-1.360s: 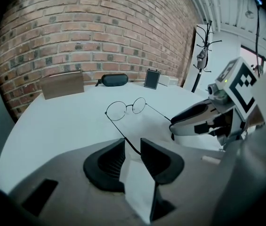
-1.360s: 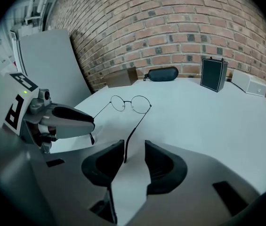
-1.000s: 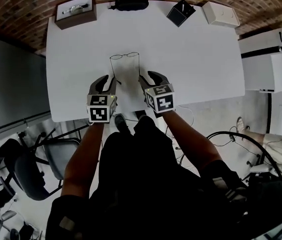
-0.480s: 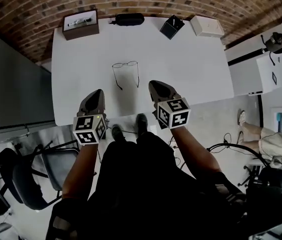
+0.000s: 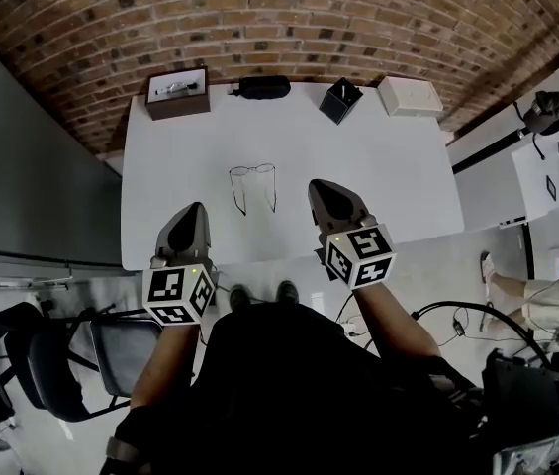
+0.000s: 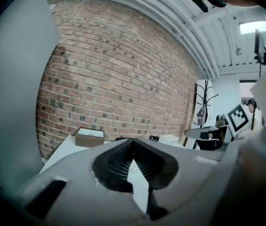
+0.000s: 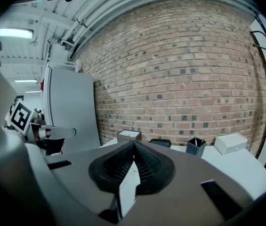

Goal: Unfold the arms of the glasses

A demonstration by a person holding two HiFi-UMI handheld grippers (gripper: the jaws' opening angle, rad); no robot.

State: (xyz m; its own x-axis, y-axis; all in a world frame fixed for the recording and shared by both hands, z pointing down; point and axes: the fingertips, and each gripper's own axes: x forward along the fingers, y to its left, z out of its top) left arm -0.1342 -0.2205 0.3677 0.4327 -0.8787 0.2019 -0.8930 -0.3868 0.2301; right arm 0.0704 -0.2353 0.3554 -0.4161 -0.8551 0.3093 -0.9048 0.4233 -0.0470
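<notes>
The wire-framed glasses lie on the white table, both arms unfolded and pointing toward the near edge. My left gripper hovers left of them and nearer the edge, its jaws shut with nothing between them. To the right of the glasses, my right gripper is also shut and empty. Neither gripper touches the glasses. In the left gripper view the left gripper shows ribbed pads pressed together, as does the right gripper in its own view. Both point roughly level toward the brick wall.
Along the table's far edge stand a brown box with a pen, a black glasses case, a black pen holder and a white box. A chair sits below the near left corner. Cables lie on the floor at right.
Both grippers lifted and drew back from the glasses toward the near edge, and their jaws went from open to shut. The glasses stayed on the table with arms unfolded.
</notes>
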